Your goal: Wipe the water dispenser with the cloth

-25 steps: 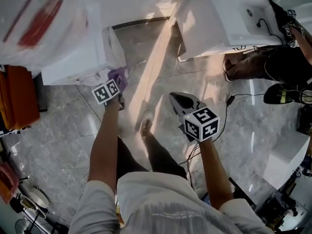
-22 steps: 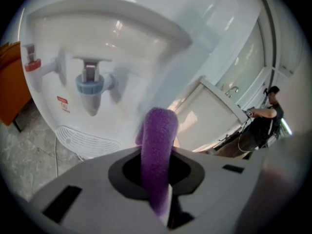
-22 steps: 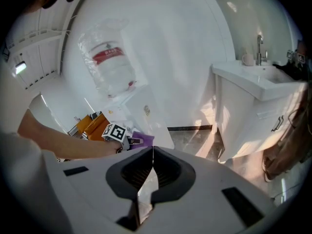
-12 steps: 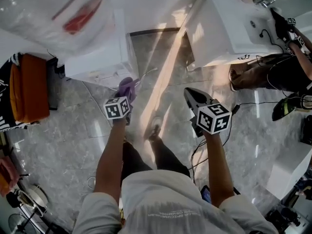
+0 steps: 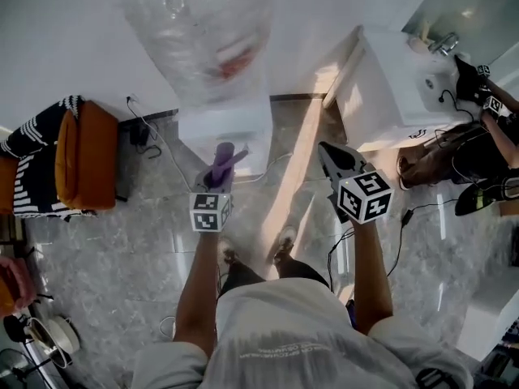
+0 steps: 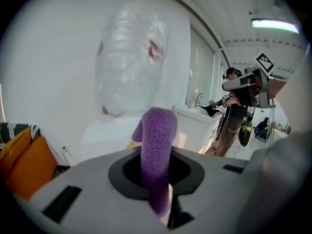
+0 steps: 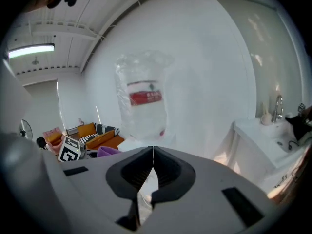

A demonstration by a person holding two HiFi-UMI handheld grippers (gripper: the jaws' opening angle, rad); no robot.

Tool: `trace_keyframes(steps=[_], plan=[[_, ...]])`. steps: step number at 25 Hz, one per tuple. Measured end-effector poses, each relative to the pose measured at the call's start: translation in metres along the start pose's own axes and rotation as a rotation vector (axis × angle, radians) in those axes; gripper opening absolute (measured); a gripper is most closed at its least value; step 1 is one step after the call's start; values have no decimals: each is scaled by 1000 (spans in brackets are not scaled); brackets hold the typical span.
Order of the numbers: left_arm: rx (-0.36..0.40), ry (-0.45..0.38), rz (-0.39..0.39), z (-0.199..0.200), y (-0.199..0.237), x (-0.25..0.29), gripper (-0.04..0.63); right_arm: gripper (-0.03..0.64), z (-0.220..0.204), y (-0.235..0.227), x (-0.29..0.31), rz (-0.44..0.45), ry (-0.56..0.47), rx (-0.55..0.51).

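The white water dispenser (image 5: pixel 225 132) stands against the wall with a big clear bottle (image 5: pixel 199 35) on top. In the left gripper view the bottle (image 6: pixel 129 67) and the dispenser's top (image 6: pixel 114 130) lie straight ahead. My left gripper (image 5: pixel 223 162) is shut on a purple cloth (image 5: pixel 222 163), held just in front of the dispenser; the purple cloth (image 6: pixel 157 155) sticks up between the jaws. My right gripper (image 5: pixel 332 159) is shut with nothing in it, to the right of the dispenser. From the right gripper view the bottle (image 7: pixel 144 104) shows with a red label.
An orange cushioned seat (image 5: pixel 81 156) with a striped cloth stands left of the dispenser. A white sink cabinet (image 5: pixel 397 87) is at the right, with another person (image 5: pixel 470 128) beside it. Cables run over the grey marble floor (image 5: pixel 122 241).
The person has stepped closer, so the dispenser and bottle now lie straight ahead. Both grippers moved forward; the left one carries the purple cloth up to the dispenser's front.
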State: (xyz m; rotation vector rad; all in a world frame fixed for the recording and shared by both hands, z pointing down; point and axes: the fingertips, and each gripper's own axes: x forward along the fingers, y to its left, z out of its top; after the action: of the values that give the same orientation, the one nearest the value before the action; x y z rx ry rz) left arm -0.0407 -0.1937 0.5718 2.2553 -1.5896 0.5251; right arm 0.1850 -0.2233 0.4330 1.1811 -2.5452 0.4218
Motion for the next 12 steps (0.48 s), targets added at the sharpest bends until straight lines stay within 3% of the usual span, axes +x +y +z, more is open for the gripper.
trace_keyframes(steps=[6,12], plan=[[122,-215,-14,110,44,-83,55,15,88,61,13,14,-139,-139],[210,-297,26,201,86,-129,55,15,150,93,24,-6,-202,-274]])
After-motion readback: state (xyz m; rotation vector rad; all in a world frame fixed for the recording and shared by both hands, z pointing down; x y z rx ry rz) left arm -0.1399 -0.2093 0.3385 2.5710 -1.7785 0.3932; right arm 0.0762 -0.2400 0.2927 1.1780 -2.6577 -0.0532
